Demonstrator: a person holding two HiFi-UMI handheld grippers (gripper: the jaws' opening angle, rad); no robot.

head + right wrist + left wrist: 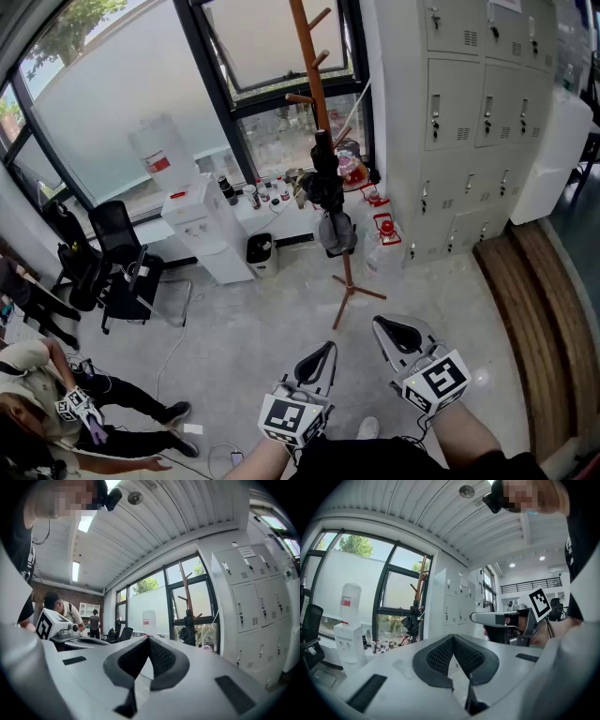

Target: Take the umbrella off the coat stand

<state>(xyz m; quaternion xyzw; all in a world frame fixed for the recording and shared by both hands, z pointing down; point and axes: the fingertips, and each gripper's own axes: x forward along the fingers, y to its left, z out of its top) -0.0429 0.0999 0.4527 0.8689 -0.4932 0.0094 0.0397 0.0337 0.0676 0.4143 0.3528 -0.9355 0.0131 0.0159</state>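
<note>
Step in hand: approach.

Umbrella (326, 187) (black, folded): hanging on the coat stand (307, 56) by the window, well apart from both grippers.

Left gripper (323, 354): jaws pressed together, empty. Right gripper (392, 330): likewise pressed together, empty.

1. Walk up to the stand, keeping both grippers level and aimed at the bundle.
2. Spread one gripper's jaws before arrival, not at contact.
3. Pinch the umbrella near its upper end (bearing peg not discernible from here).
4. Lift clear of the peg first, then draw away.
5. Avoid sideways tugging, to prevent tipping the stand.
</note>
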